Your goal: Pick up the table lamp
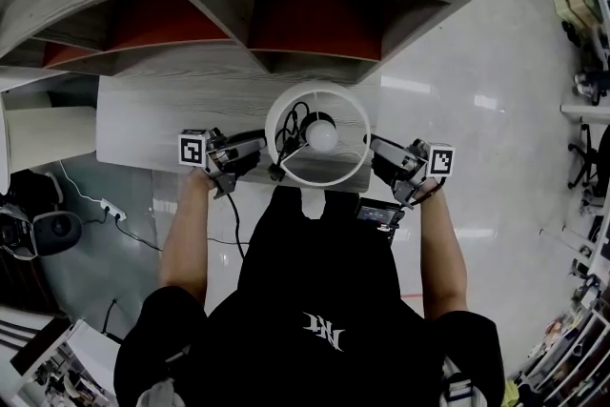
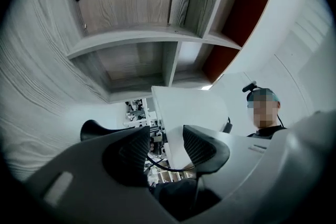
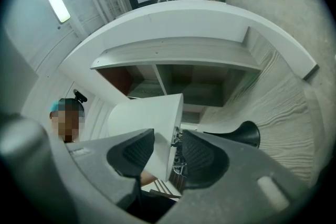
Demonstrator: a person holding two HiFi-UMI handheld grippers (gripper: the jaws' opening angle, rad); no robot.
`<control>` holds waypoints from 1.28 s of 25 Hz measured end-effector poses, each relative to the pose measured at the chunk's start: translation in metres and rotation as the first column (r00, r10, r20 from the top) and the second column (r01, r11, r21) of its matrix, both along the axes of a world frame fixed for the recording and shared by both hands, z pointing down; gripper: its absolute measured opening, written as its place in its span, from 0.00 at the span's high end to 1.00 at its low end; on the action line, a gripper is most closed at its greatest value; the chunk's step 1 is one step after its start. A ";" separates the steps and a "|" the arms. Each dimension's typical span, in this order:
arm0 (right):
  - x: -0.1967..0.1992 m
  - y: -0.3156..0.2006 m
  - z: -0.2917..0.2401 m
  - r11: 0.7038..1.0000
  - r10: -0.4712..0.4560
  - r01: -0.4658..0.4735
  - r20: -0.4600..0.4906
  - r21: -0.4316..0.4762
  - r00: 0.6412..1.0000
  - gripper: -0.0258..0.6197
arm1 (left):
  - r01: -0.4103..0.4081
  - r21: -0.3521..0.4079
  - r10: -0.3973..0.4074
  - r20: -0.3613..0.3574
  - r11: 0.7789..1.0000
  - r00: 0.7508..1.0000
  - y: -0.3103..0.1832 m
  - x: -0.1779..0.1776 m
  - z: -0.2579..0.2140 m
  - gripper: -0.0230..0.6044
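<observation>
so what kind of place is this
Probably an office or lab-style workroom. There is a grey wood-grain desk with red-backed cubbies behind it, a glossy white floor, and what looks like an office chair at the right edge.

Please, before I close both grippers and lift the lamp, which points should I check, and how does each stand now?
1. Left gripper astride the wall of the lamp shade: ok.
2. Right gripper astride that wall: ok.
3. Pads pressing the shade: not ok, both grippers stand open.
4. Bulb clear of the jaws: ok.
5. Black cable past the table free to follow: cannot tell.
</observation>
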State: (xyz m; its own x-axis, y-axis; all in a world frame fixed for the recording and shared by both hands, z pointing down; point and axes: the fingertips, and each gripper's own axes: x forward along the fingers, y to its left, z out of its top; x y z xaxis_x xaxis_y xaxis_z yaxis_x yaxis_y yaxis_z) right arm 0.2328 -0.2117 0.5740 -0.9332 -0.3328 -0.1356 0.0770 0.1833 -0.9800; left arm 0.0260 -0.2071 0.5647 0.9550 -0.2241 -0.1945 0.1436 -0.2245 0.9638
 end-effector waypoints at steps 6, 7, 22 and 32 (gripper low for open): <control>-0.001 -0.002 -0.011 1.000 0.003 -0.003 0.027 0.023 1.000 0.77 | 0.005 0.029 -0.004 -0.031 1.000 0.999 -0.002 0.002 -0.010 0.71; 0.000 -0.002 -0.010 1.000 0.005 -0.005 0.024 0.023 1.000 0.77 | -0.002 0.022 0.003 -0.040 1.000 0.999 0.000 0.001 -0.008 0.72; 0.001 0.001 -0.007 1.000 -0.007 0.007 0.033 0.004 0.999 0.78 | 0.007 0.010 -0.006 -0.062 1.000 0.998 0.001 0.001 -0.013 0.79; 0.002 -0.007 -0.025 0.999 0.003 -0.004 0.033 0.047 0.999 0.78 | 0.009 0.078 -0.006 -0.046 0.997 0.999 -0.004 -0.001 -0.026 0.78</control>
State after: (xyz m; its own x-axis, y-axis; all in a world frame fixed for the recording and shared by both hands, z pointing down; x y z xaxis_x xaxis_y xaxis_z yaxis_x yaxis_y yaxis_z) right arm 0.2348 -0.2188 0.5492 -0.9268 -0.3287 -0.1819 0.1085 0.2293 -0.9673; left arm 0.0247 -0.2112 0.5383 0.9431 -0.2135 -0.2548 0.1848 -0.3003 0.9357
